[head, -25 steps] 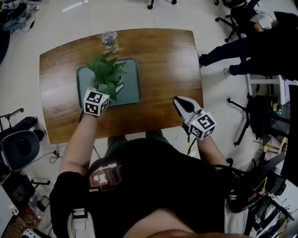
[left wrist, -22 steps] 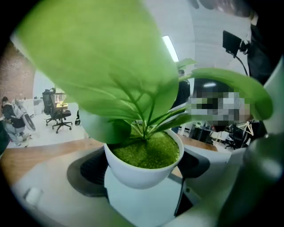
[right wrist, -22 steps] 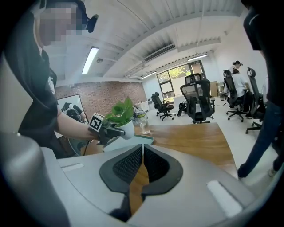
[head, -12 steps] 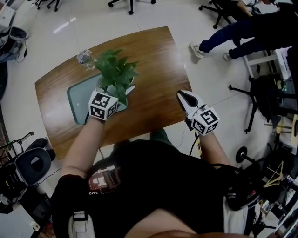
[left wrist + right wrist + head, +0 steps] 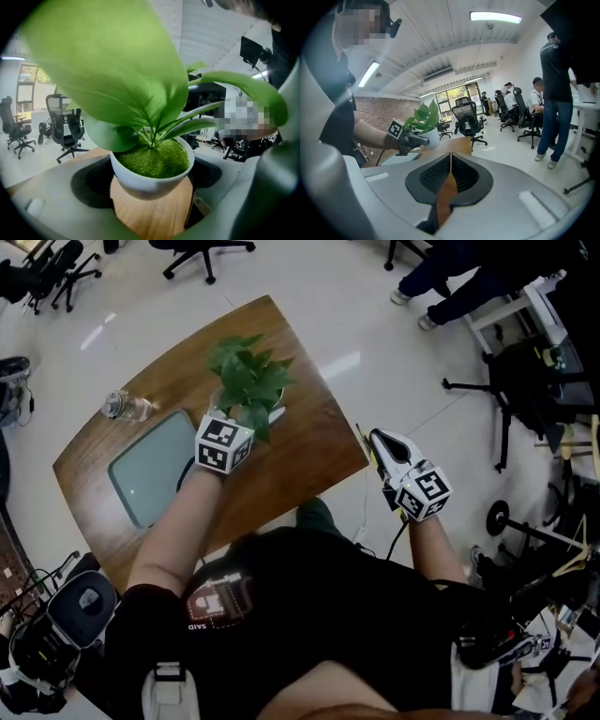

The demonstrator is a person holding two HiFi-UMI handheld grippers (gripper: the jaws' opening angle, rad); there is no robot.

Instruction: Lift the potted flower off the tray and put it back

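Lifted off the tray (image 5: 150, 470), the potted flower (image 5: 249, 381) hangs over the wooden worktop (image 5: 309, 442), gripped by the jaws of the left gripper (image 5: 258, 418). Jaws of the right gripper (image 5: 384, 442) are closed, empty, over the shiny floor (image 5: 375, 324).

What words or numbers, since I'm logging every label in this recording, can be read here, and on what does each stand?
"SAID", as far as it can be made out: small white print under the logo on the person's black shirt.
Marker cubes on the left gripper and the right gripper: black-and-white squares only, no letters.
Water bottle: any label is too small to read.
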